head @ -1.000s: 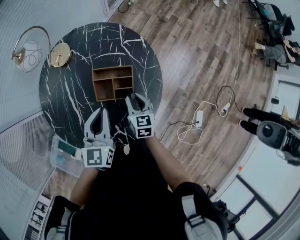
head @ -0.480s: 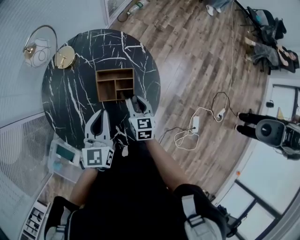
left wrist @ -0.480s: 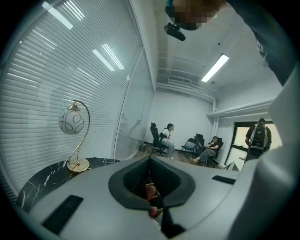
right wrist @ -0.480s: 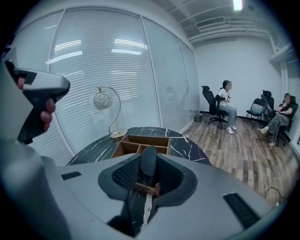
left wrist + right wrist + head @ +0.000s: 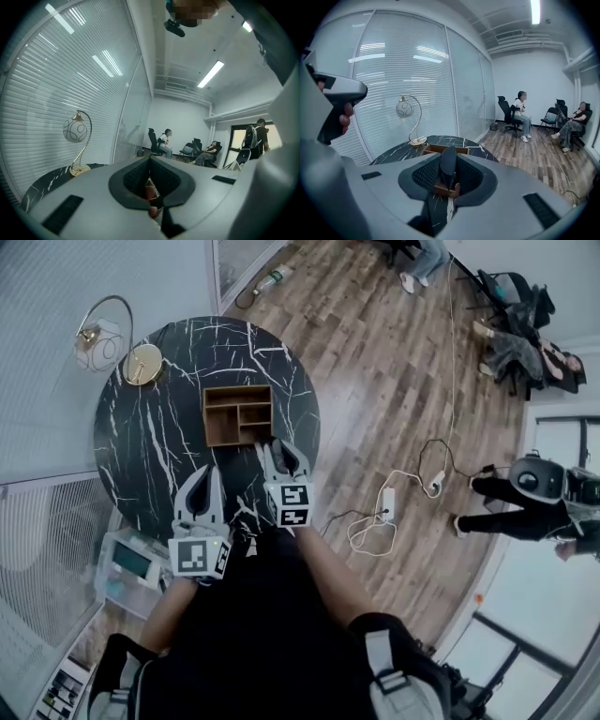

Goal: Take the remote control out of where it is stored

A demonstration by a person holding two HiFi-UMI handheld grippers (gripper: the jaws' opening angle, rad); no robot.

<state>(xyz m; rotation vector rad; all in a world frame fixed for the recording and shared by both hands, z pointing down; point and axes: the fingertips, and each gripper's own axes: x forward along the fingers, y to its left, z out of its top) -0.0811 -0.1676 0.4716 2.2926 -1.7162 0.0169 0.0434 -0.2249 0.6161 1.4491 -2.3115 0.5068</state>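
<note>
**A:** What are the 2 sets of jaws doing?

**B:** The right gripper (image 5: 282, 450) has its jaws partway closed on the remote control (image 5: 448, 165). It is a slim dark bar standing on end between the pads, and its top pokes above them. The left gripper (image 5: 150, 161) has its pad tips together, with nothing of the task's between them. It hangs beside the right one, nearer the person.

**A:** Where does that put the remote relative to its storage?

**B:** The wooden organizer (image 5: 439, 149) sits just behind and below the remote, on the black marble table (image 5: 396, 152). A lamp (image 5: 405, 109) stands at the table's far edge. In the head view, the right gripper's tips are at the organizer's near right corner. The remote is too small there to separate from the jaws. In the right gripper view, its lower end overlaps the box's front wall, so I cannot tell if it has cleared the compartment.

**A:** So which step is this?

**B:** I judge it to be the lift-out, with the grip made and the remote coming away from its slot.

**A:** What does the next move need?

**B:** It should go straight up until the lower end is above the front wall. The remote has to stay upright so that it does not catch on a divider. After that, it can be carried back toward the bare table near the person. The grip is narrow on a smooth bar, so the squeeze must stay firm. The left gripper has no role unless the organizer starts to slide.
</note>
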